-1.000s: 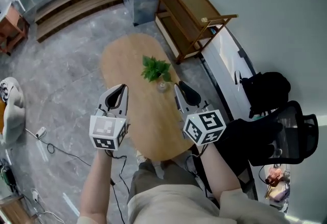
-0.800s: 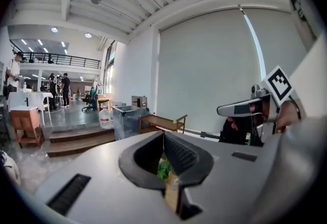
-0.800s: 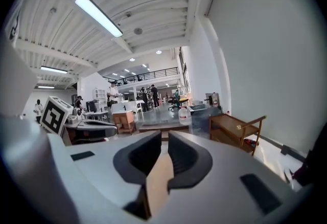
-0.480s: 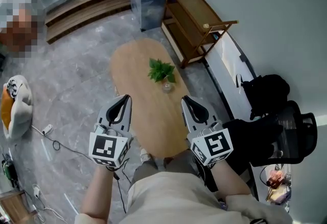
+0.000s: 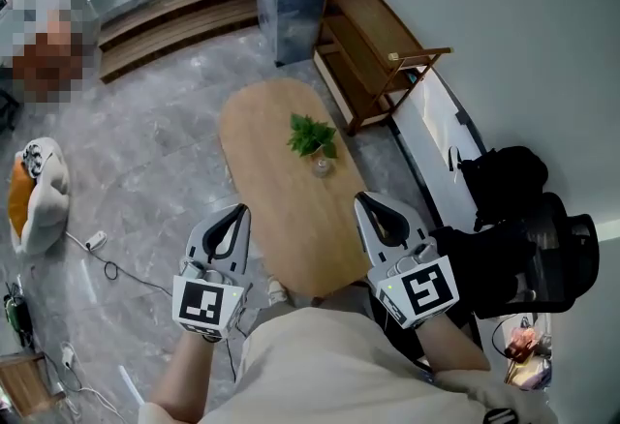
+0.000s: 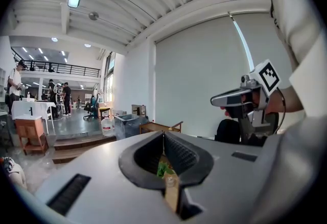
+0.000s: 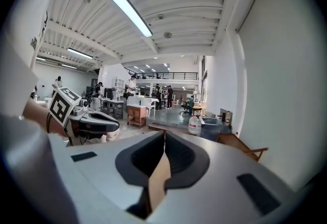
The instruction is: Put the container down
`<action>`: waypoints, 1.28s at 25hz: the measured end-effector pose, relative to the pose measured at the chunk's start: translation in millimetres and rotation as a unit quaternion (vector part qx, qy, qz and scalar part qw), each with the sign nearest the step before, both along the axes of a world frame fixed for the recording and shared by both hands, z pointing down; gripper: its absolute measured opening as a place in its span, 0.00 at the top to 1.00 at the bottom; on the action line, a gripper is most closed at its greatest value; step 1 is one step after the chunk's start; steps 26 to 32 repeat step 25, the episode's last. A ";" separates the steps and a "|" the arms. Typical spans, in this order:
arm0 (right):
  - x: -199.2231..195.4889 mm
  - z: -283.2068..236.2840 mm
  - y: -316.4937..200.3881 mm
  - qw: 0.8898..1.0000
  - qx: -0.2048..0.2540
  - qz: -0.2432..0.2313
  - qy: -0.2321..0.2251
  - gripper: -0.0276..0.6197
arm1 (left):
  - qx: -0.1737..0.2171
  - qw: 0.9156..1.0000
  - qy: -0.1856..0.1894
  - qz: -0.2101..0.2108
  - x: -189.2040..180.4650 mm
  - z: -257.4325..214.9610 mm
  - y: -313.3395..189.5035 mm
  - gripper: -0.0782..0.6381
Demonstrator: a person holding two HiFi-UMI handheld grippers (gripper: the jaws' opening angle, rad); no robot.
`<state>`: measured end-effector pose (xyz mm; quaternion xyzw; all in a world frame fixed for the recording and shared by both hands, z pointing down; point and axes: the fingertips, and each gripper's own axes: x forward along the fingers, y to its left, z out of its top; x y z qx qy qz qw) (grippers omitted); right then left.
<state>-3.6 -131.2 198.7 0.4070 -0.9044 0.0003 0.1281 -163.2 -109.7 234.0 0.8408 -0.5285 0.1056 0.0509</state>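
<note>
Head view, left hand-held gripper (image 5: 238, 211): jaws pressed together, nothing in them, held off the near-left edge of the oval wooden table (image 5: 281, 209).
Head view, right hand-held gripper (image 5: 362, 199): jaws pressed together and empty, held over the near-right edge of the table.
Head view, container: likely the small clear pot with a green leafy plant (image 5: 314, 146). It stands upright on the table, ahead of both grippers and between their lines, apart from each.
Head view, key relation: the pot lies forward and inward of either gripper, somewhat nearer the right one. The table's long axis runs straight away between the two.
Left gripper view: jaw tips meet. A scrap of the green plant shows low through the gap behind them, dead ahead. The right hand-held gripper hangs off to the right.
Right gripper view: the jaws have just been closing and now meet, with nothing between them. The left hand-held gripper shows at the left, and the pot is not seen.
Task standing: the container appears already set down, with no grip on it.
</note>
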 end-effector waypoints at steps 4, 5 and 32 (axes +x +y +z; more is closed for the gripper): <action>-2.3 2.3 6.6 1.000 0.000 -0.010 0.012 0.96 | -0.002 1.000 0.009 -0.013 -3.3 -4.5 11.5 0.88; -2.9 3.7 7.5 1.000 0.000 -0.012 0.016 0.96 | -0.001 1.000 0.011 -0.015 -4.7 -6.2 13.6 0.88; -1.4 -13.3 30.3 1.000 0.004 -0.019 0.023 0.96 | 0.022 1.000 -0.002 -0.017 -1.6 -38.6 38.7 0.88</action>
